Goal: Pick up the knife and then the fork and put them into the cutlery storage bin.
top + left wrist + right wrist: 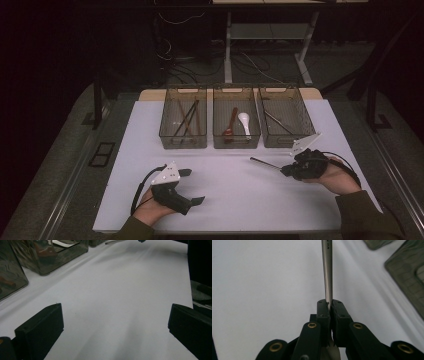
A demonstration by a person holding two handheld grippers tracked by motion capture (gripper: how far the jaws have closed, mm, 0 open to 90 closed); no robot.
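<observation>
My right gripper (285,170) hovers at the right of the white board, shut on a thin metal utensil handle (262,162) that sticks out to the left, just above the surface. In the right gripper view the jaws (328,303) pinch the steel shaft (327,270), which runs straight ahead of them. What end of the utensil lies behind the jaws is hidden. My left gripper (194,186) rests near the front left of the board. It is open, and in the left gripper view there is only bare white surface between its jaws (116,327).
Three clear bins stand in a row at the back of the white board (225,210). The left bin (183,143) holds dark chopsticks (187,119). The middle bin (236,144) holds a brown spoon (231,122) and a white spoon (245,122). The right bin (280,143) holds metal cutlery (277,122).
</observation>
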